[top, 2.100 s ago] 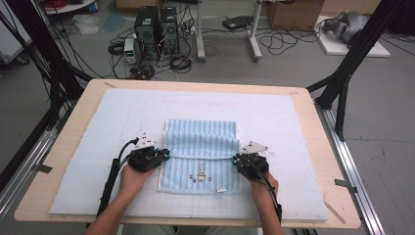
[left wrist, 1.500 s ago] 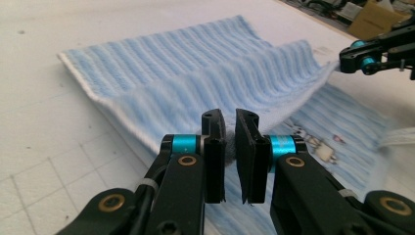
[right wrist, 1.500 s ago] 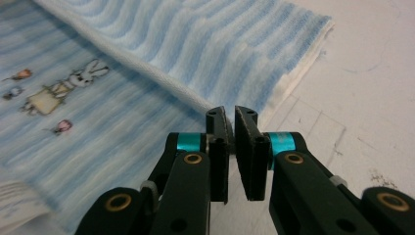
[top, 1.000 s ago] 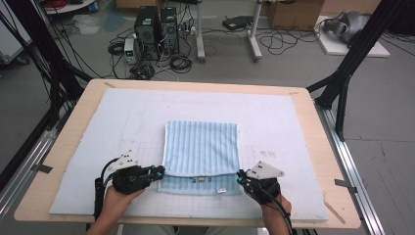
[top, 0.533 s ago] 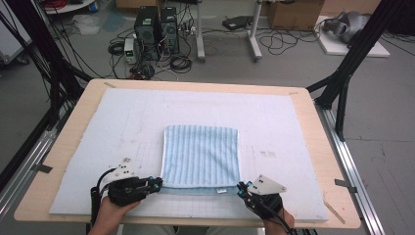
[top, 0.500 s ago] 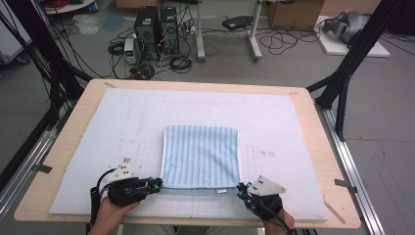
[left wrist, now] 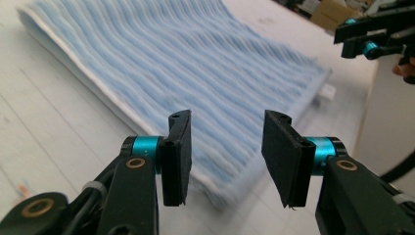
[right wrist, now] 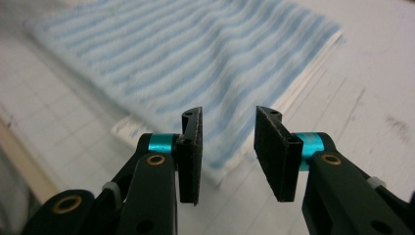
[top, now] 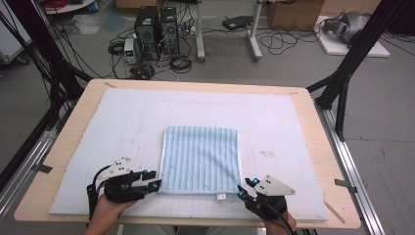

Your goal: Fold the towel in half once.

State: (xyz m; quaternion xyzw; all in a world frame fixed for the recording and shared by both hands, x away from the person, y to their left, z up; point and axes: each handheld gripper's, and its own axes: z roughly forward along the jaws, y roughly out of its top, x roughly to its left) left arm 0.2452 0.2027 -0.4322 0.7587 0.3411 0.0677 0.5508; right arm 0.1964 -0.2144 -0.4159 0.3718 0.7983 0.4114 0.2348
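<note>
Towel (top: 200, 159): soft terry cloth, blue and white stripes, napped and matt; plain white hem along the edges. Small white tag (top: 221, 197), cloth or paper, cannot tell which, at the towel's near edge.

Mat (top: 122, 122) under the towel: pale, matt, faintly fuzzy, with a thin printed grid.

Table (top: 73, 115) around the mat: light wood, smooth, matt.

Left gripper (left wrist: 225, 147) and right gripper (right wrist: 225, 142), each at a near corner of the towel: black matt plastic arms, rough dark pads (left wrist: 281, 154), glossy teal metal collars, brass-coloured rivets.

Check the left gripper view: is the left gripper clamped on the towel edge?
No: the left gripper stands open, with a clear gap between its jaws, and the striped towel lies flat beyond them.
</note>
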